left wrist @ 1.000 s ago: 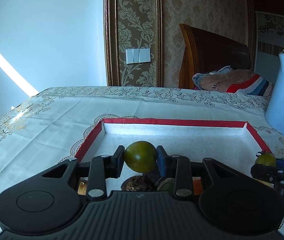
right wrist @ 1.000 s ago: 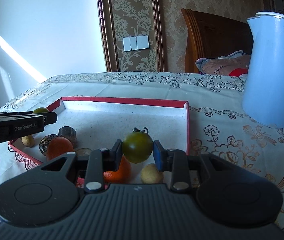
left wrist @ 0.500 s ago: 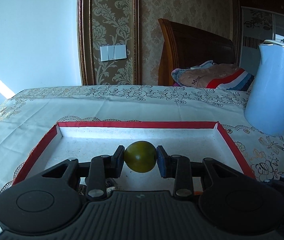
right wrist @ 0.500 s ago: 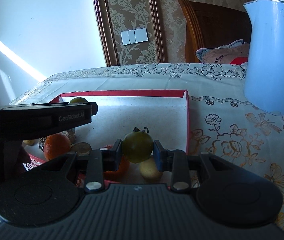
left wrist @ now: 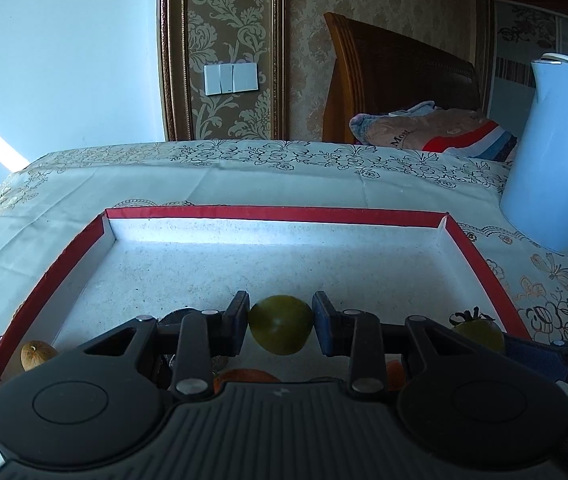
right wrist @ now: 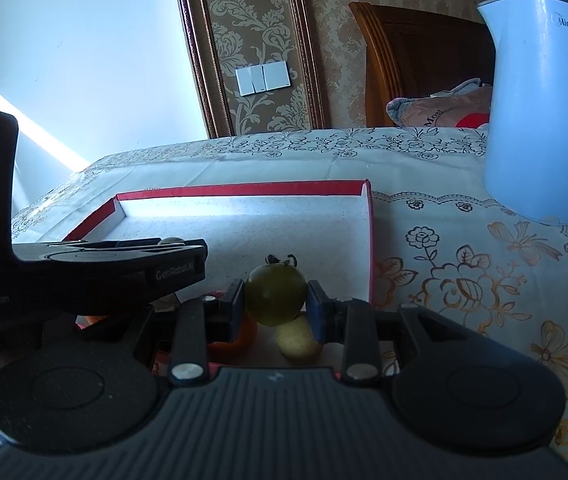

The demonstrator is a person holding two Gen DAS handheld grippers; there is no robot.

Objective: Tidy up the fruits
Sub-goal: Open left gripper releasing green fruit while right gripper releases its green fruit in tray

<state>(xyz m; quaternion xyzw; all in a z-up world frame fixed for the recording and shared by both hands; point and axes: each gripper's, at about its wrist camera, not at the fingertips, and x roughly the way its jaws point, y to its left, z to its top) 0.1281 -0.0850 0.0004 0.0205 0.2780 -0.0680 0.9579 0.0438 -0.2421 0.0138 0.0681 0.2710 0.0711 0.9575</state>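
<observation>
Tabletop [left wrist: 164,184]: covered by a cream cloth with floral print; it carries the tray and kettle.
Kettle [right wrist: 543,120]: pale blue, upright on the cloth, well apart from the tray's right wall.
Tray [left wrist: 276,213]: shallow, red-rimmed, white inside; far half bare, fruits gathered at the near edge.
Left gripper [left wrist: 280,326]: clamped on a green tomato [left wrist: 280,325], held above the tray's near part.
Right gripper [right wrist: 275,298]: clamped on a stemmed tomato [right wrist: 276,290], at the tray's near right corner.
Orange [right wrist: 240,336]: below the right gripper, partly hidden by its left finger.
Yellow fruit [right wrist: 295,340]: just beside the orange, under the stemmed tomato.
Brown fruit [left wrist: 36,354]: in the tray's near left corner.
</observation>
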